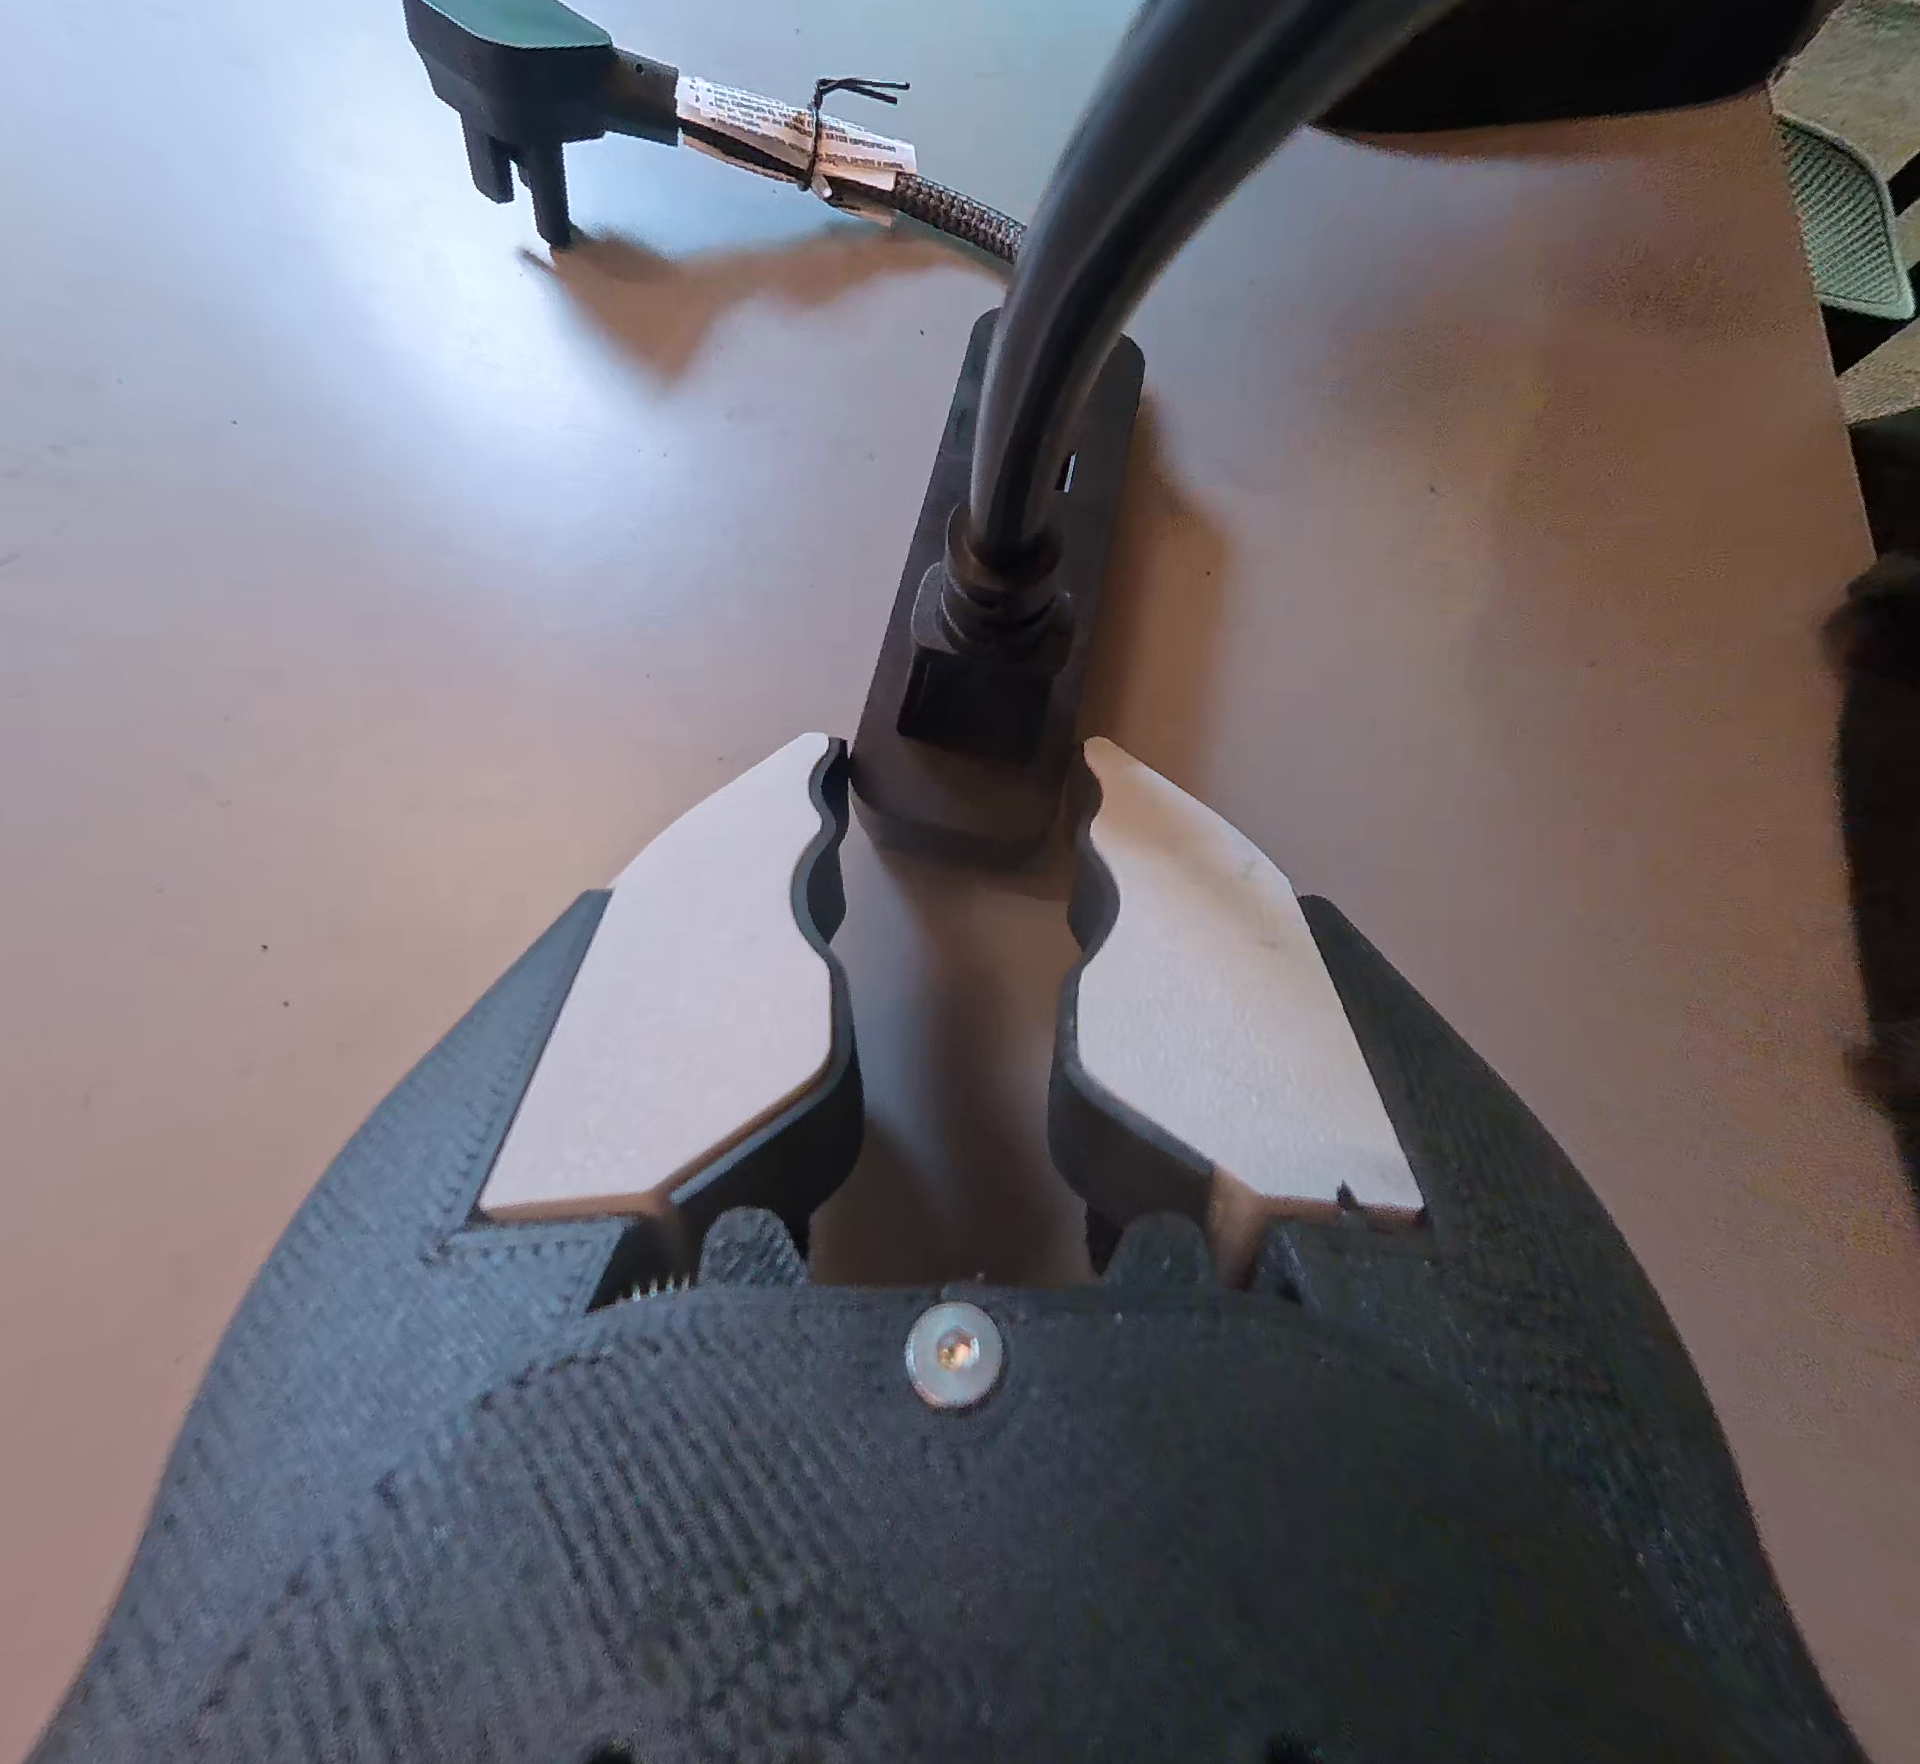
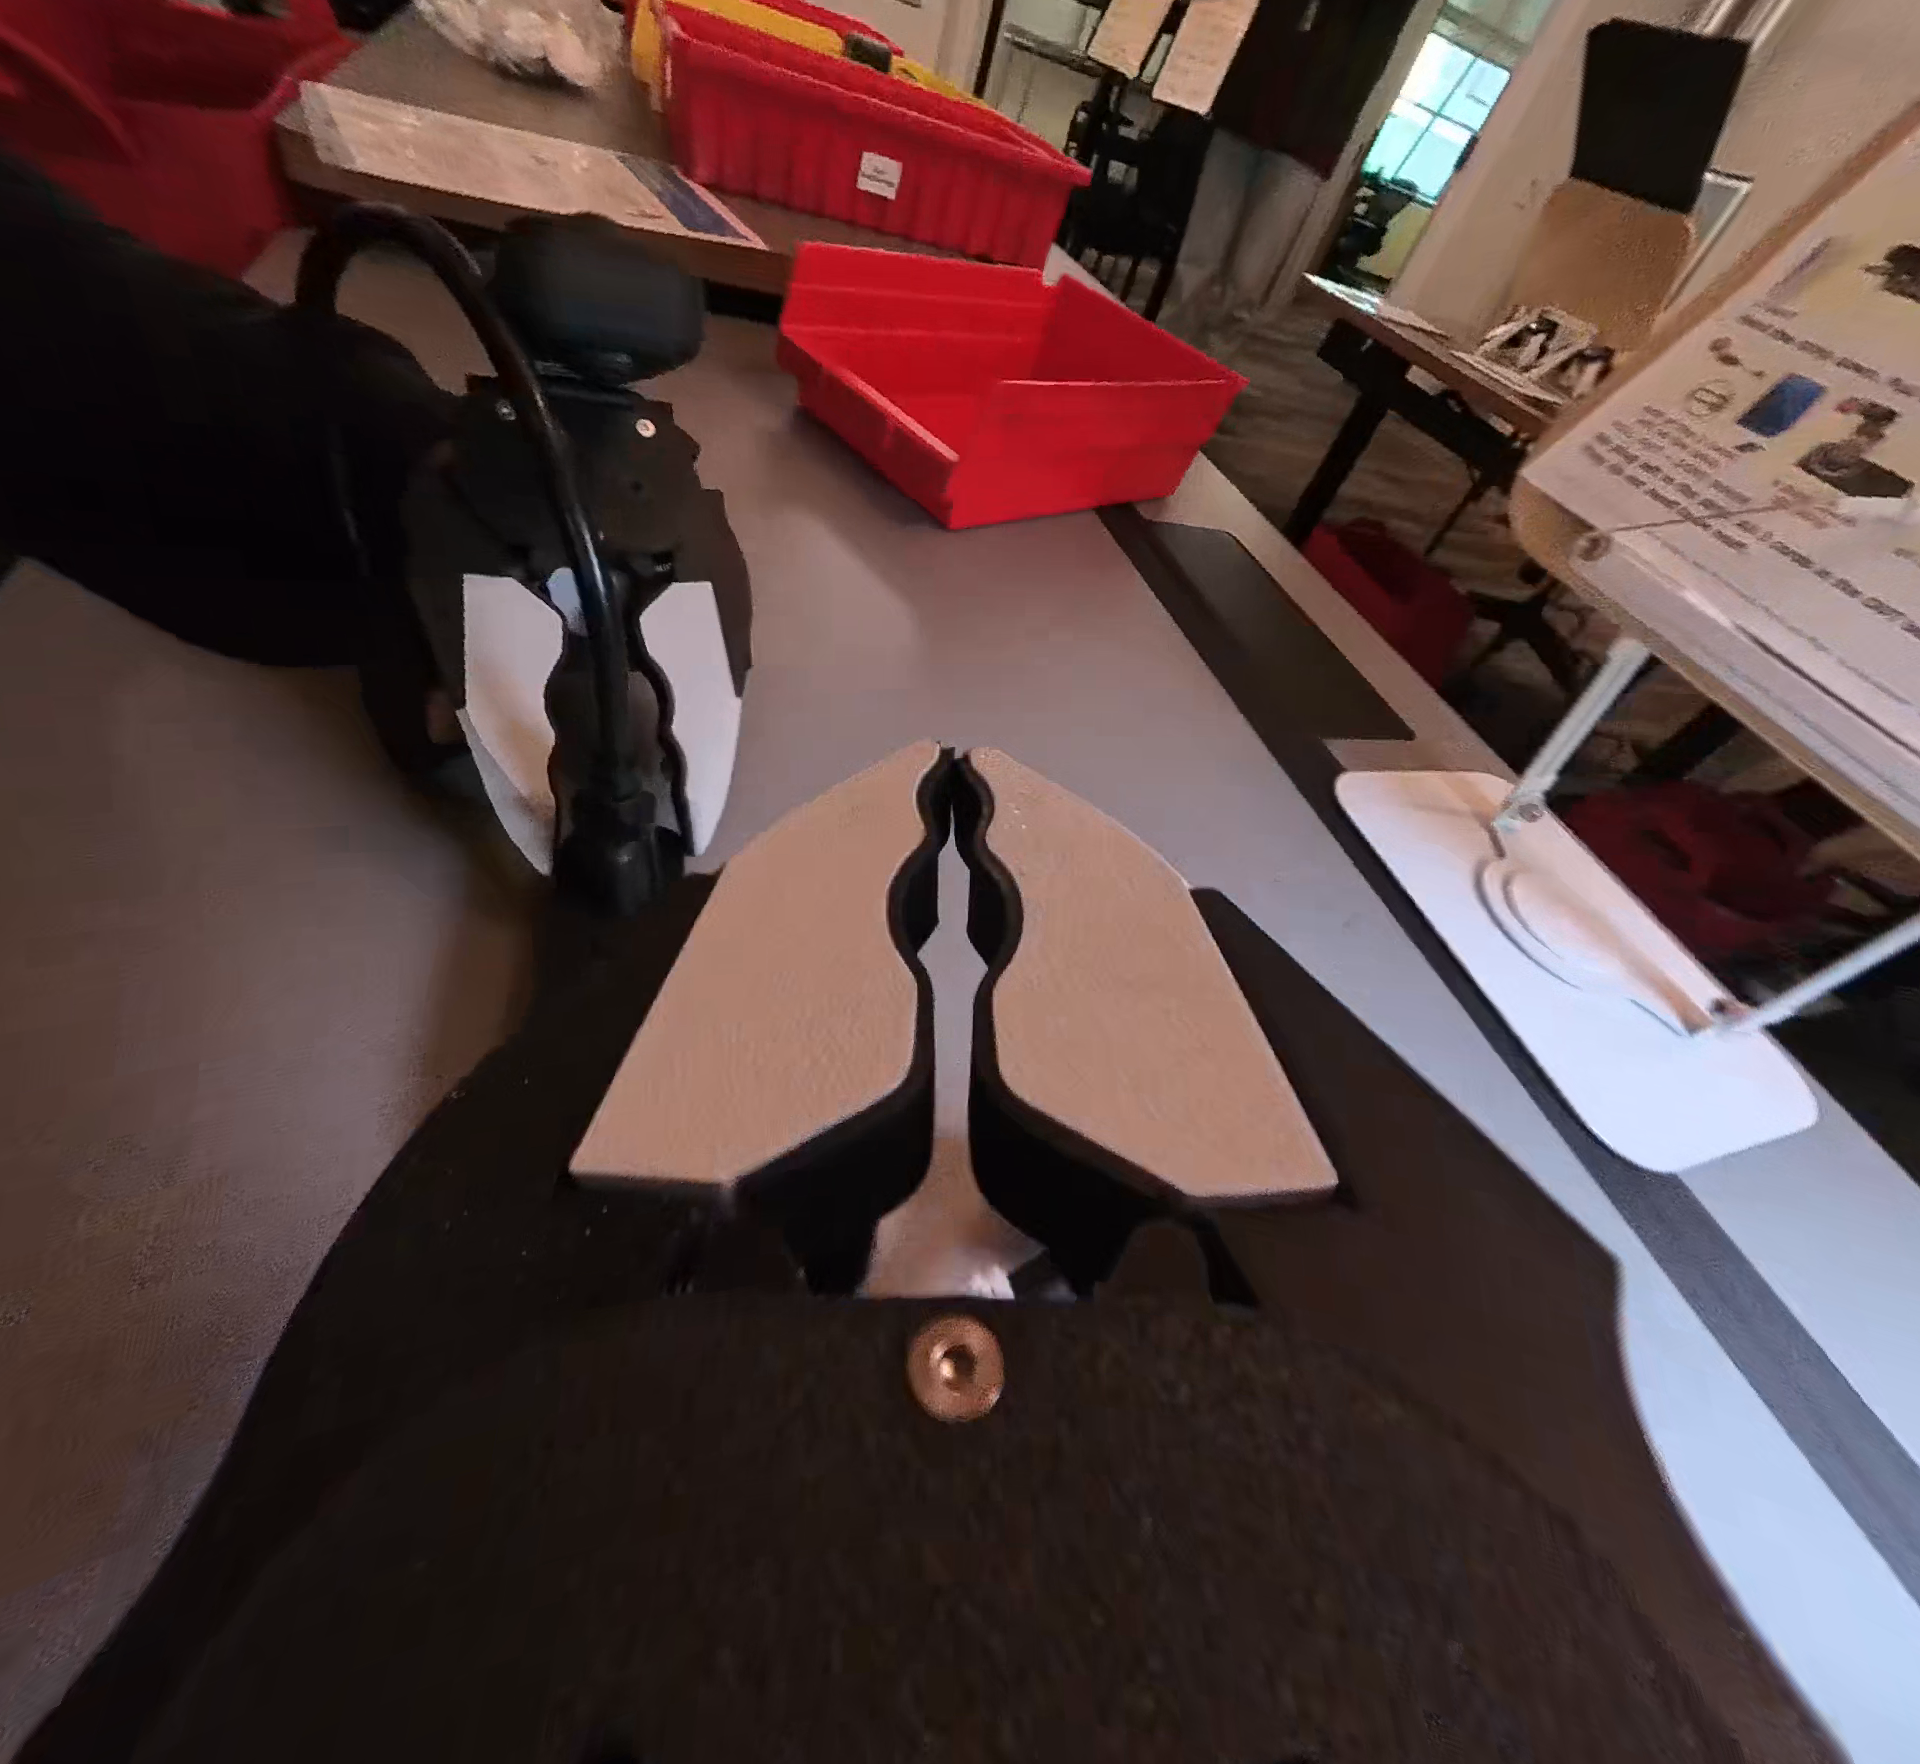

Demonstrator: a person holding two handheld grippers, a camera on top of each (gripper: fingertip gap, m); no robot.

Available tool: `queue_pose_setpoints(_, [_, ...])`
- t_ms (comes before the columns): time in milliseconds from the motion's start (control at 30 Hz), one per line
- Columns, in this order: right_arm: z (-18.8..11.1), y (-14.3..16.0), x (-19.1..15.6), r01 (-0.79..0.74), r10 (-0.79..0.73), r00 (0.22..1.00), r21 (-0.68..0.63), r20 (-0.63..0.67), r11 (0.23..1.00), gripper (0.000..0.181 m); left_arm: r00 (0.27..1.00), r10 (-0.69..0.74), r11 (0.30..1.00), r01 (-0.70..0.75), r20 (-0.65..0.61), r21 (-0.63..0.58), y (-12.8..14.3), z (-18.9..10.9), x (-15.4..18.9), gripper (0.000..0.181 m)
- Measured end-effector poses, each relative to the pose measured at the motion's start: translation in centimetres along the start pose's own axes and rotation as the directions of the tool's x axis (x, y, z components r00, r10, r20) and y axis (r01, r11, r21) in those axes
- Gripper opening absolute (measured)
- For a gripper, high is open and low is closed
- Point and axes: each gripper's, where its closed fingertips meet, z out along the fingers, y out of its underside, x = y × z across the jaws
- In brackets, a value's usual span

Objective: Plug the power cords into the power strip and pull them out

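On the grey table, the black power strip was gripped at its near end between the spread fingers of the left gripper, with a black plug seated in it. A second plug on a braided cord was seen lying unplugged well to the left. Raised above the table, the right gripper was found clenched on nothing, fingertips nearly touching.

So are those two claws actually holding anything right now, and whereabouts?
The left gripper clamps the near end of the flat black power strip. The right gripper is shut on nothing.
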Motion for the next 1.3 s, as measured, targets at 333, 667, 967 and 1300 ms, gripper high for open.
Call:
queue_pose_setpoints(333, [4.6,4.4,-5.1,-0.145,0.157,0.976,-0.087,0.151,0.986,0.007,1.0,0.008,1.0,-0.008,-0.005,0.015,0.0,0.0,0.0,0.04])
queue_pose_setpoints(667, [4.7,5.4,-9.1,-0.079,0.151,0.93,-0.216,0.337,0.973,0.025,0.999,0.032,0.999,-0.03,-0.037,0.034,0.0,-1.8,-0.3,0.041])
queue_pose_setpoints(967, [6.5,5.9,-10.0,-0.022,0.14,0.927,-0.321,0.348,0.947,0.022,0.993,0.084,0.996,-0.086,-0.08,-0.022,-0.3,-0.2,0.2,0.039])
queue_pose_setpoints(1300, [6.8,7.3,-11.1,-0.049,0.195,0.92,-0.393,0.341,0.918,0.024,0.973,0.159,0.971,-0.184,-0.166,-0.15,0.8,1.4,0.7,0.043])
